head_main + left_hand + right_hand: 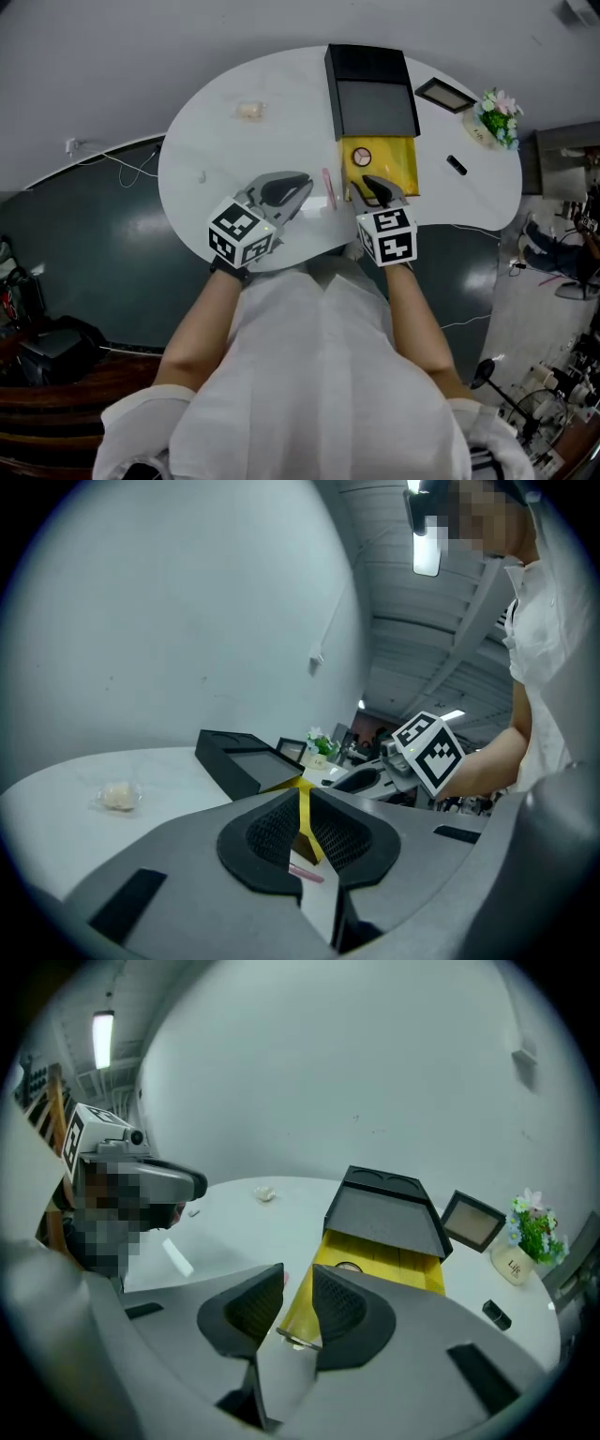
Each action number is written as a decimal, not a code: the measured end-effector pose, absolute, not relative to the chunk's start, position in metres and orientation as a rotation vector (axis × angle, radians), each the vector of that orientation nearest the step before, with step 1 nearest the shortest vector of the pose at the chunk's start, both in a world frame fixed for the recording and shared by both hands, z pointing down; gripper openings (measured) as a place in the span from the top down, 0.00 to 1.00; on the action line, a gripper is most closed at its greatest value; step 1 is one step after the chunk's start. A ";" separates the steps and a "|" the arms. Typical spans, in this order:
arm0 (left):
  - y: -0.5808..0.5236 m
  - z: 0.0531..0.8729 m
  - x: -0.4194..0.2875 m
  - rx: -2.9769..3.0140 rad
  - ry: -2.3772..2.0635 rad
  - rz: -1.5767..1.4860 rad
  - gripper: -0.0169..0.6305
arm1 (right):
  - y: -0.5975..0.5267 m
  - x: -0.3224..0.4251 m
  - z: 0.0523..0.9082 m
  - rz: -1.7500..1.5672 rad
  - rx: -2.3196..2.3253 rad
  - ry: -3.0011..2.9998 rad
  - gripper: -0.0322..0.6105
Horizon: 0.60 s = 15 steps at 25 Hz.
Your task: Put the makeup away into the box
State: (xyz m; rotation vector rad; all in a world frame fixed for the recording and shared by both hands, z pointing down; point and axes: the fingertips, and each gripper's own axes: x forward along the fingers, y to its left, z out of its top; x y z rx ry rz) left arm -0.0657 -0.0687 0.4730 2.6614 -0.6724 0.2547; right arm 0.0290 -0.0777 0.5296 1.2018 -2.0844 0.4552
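1. Right claw (300, 1275) is hovering half-closed over the near rim of the yellow box (401, 167), gripping nothing. A round gold item (362, 157) is lying inside, just ahead of it.
2. Left claw (302, 803) is sitting barely parted and empty. The pink stick (329, 188) is lying on the table (216, 150) just to its right, between both claws.
3. Risk: the stick is thin and flat, so an off-centre pinch is likely sending it skidding off the near edge. The claws are crowding each other and may clash.

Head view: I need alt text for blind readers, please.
From above, a person in white holds a left gripper and right gripper over the near edge of a white table, facing an open box with yellow inside. A thin pink stick lies between the grippers; a small frame and flowers stand at the right.
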 end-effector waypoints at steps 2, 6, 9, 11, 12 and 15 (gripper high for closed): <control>-0.068 0.474 -0.066 2.669 -0.649 0.265 0.94 | -0.069 0.020 0.532 0.493 1.246 -2.085 0.82; -0.068 0.477 -0.065 2.677 -0.608 0.282 0.94 | -0.054 0.009 0.549 0.570 1.301 -2.065 0.85; -0.066 0.481 -0.064 2.680 -0.572 0.299 0.93 | -0.040 0.002 0.564 0.625 1.295 -2.047 0.86; -0.066 0.483 -0.063 2.679 -0.558 0.305 0.93 | -0.034 -0.002 0.575 0.655 1.275 -2.034 0.87; -0.067 0.485 -0.062 2.679 -0.552 0.309 0.93 | -0.031 -0.004 0.580 0.668 1.264 -2.023 0.87; -0.065 0.487 -0.056 2.682 -0.526 0.320 0.93 | -0.026 -0.005 0.598 0.707 1.249 -1.985 0.87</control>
